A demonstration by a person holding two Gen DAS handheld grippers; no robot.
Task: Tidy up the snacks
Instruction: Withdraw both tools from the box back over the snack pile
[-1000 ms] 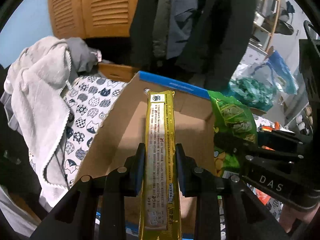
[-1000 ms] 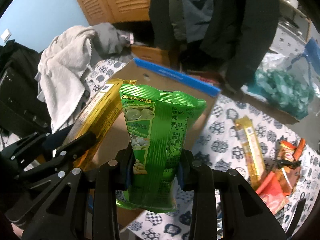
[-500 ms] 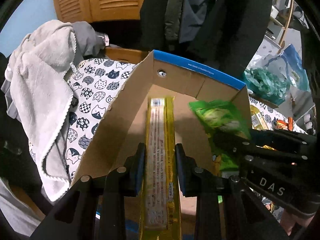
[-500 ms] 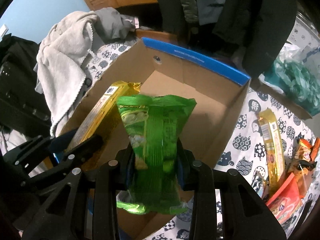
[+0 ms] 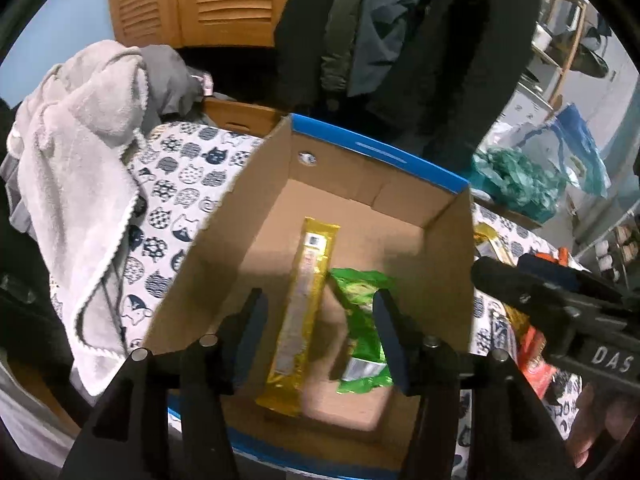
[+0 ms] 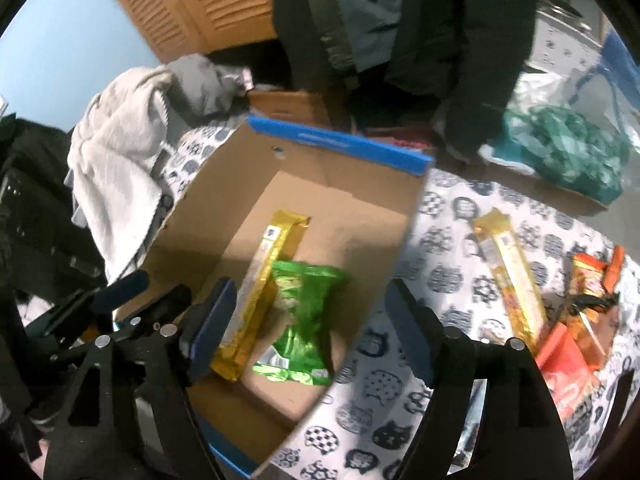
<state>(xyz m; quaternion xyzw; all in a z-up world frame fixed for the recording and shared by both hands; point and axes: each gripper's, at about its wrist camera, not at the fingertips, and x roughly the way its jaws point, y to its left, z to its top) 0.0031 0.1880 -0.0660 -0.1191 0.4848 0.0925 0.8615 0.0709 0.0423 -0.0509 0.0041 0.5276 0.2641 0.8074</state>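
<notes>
My left finger (image 6: 208,332) hides the gold bar's (image 6: 260,280) seven-o'clock end; red packets (image 6: 568,376) at four o'clock blur.

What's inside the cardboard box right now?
In the cardboard box: a long yellow snack pack and a green snack bag side by side on the floor. The near right corner is hidden behind the left gripper finger.

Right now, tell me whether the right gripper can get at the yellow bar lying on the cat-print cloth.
Probably yes. The right gripper is open and empty, and the yellow bar lies uncovered on the cloth, outside the cardboard box, with nothing between them.
</notes>
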